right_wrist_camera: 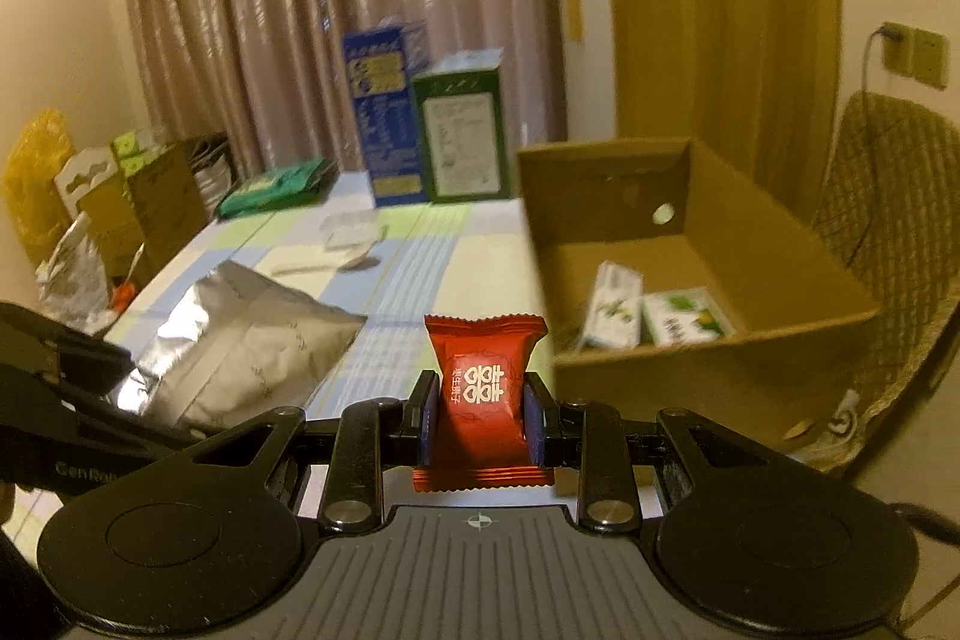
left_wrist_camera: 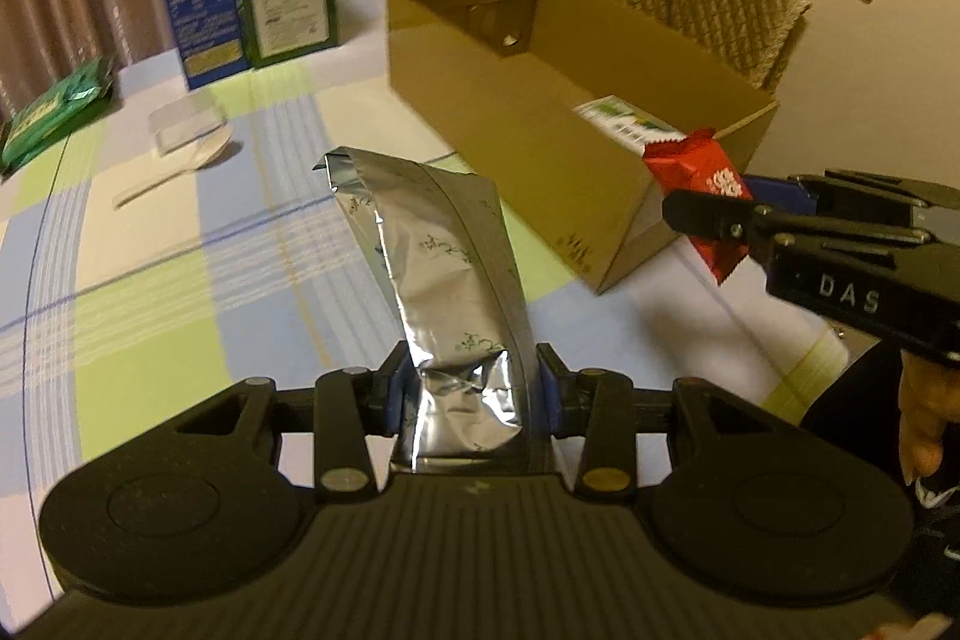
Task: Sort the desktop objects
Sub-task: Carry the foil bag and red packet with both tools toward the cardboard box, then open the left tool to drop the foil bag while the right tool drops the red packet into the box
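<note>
Transport step: left gripper [left_wrist_camera: 468,388] fingers clamp a crinkled silver foil pouch [left_wrist_camera: 432,244], right gripper [right_wrist_camera: 483,415] fingers clamp a red candy packet [right_wrist_camera: 483,388] (both aloft); next, release over the open brown cardboard box [right_wrist_camera: 708,364].

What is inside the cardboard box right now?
Inside the cardboard box, two white-and-green packets lie side by side on its floor near the front wall. That wall hides the floor strip just behind it, so anything lying there cannot be seen.

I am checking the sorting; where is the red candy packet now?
The red candy packet is clamped in the right gripper, in the air just left of the cardboard box, right of the silver foil bag.
</note>
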Available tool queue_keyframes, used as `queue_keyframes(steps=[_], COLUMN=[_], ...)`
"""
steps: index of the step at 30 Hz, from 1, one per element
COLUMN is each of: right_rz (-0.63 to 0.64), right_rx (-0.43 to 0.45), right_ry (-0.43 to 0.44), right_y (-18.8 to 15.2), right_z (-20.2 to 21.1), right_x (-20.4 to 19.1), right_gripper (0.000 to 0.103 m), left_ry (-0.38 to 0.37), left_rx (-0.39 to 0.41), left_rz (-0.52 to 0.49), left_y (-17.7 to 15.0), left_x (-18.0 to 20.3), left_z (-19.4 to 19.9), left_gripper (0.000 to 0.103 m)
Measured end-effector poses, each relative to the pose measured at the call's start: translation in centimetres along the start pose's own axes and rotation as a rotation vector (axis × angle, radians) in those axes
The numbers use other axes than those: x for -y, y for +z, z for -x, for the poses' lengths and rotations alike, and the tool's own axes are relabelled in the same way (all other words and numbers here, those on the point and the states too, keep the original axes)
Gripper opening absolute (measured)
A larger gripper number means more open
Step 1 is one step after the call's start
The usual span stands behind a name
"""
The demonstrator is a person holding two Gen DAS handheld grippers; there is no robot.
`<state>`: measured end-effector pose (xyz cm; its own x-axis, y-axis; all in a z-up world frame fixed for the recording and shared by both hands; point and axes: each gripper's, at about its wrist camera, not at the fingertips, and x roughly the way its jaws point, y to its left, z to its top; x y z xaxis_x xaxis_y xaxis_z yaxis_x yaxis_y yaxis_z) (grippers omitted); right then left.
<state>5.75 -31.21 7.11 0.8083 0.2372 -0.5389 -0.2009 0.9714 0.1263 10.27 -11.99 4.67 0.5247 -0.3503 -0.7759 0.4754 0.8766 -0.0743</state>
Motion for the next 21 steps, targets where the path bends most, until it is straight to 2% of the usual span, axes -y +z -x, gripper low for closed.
queue_keyframes(steps=[8, 14, 21], right_rz=[0.009, 0.0, -0.022], right_rx=[0.053, 0.06, 0.058], right_ry=[-0.043, -0.074, -0.102], right_y=[3.2, 5.8, 8.2], right_z=[1.5, 0.6, -1.5], right_x=[3.4, 6.8, 11.3], right_gripper=[0.026, 0.026, 0.026], left_ry=[-0.036, -0.068, -0.092], left_rx=[0.052, 0.079, 0.094], left_rz=[-0.034, -0.063, -0.023], left_y=[4.7, 9.2, 13.8], left_x=[3.0, 5.6, 7.2], left_z=[0.2, -0.9, -3.9], left_gripper=[0.036, 0.036, 0.036])
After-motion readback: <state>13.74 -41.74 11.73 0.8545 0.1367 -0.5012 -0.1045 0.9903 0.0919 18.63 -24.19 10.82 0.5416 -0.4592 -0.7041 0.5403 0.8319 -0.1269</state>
